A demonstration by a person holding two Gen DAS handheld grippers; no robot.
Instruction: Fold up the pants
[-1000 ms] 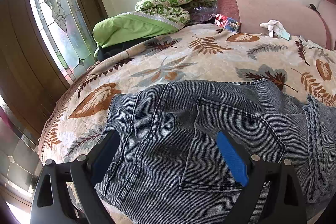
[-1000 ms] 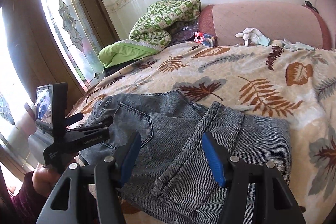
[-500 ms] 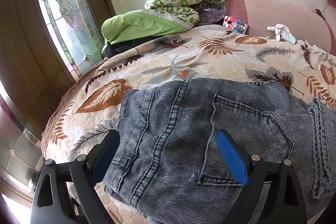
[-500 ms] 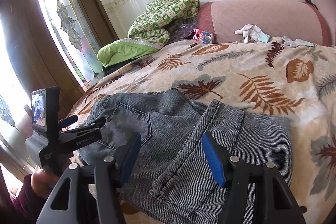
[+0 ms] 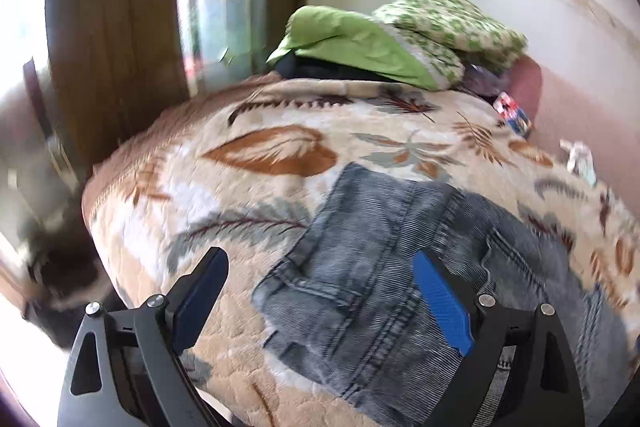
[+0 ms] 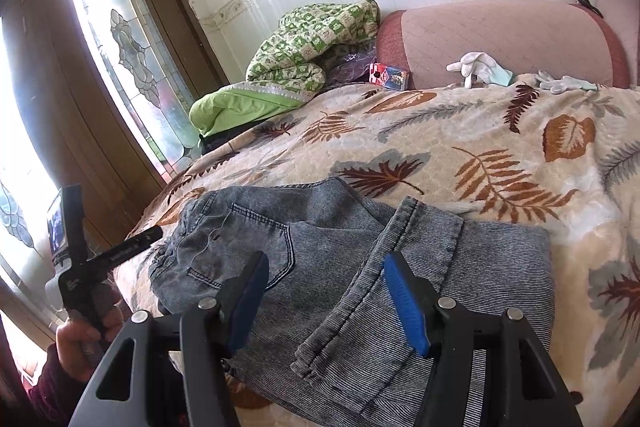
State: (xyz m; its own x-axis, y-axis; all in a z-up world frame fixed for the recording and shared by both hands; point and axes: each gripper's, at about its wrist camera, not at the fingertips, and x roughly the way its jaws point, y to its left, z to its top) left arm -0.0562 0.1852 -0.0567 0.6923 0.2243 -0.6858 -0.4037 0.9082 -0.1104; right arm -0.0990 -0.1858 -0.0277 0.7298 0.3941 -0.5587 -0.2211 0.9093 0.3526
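Ahead of the right gripper [image 6: 322, 285], whose jaws stand apart, the folded pants [image 6: 344, 263] lie flat, and beyond them the leaf-print blanket [image 6: 460, 131] runs bare to the pink headboard [image 6: 492, 39]. Off to its far left a green quilt pile [image 6: 288, 67] rises, with a small card box [image 6: 389, 76] and white gloves [image 6: 480, 69] against the headboard. The left gripper [image 5: 320, 291], also spread, has bare blanket in front and to its left, ending at the wooden door frame [image 5: 116, 39].

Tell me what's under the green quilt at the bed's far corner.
A dark bundle shows beneath the green quilt, resting on the leaf-print blanket. The quilt covers most of it, so what it is stays unclear.
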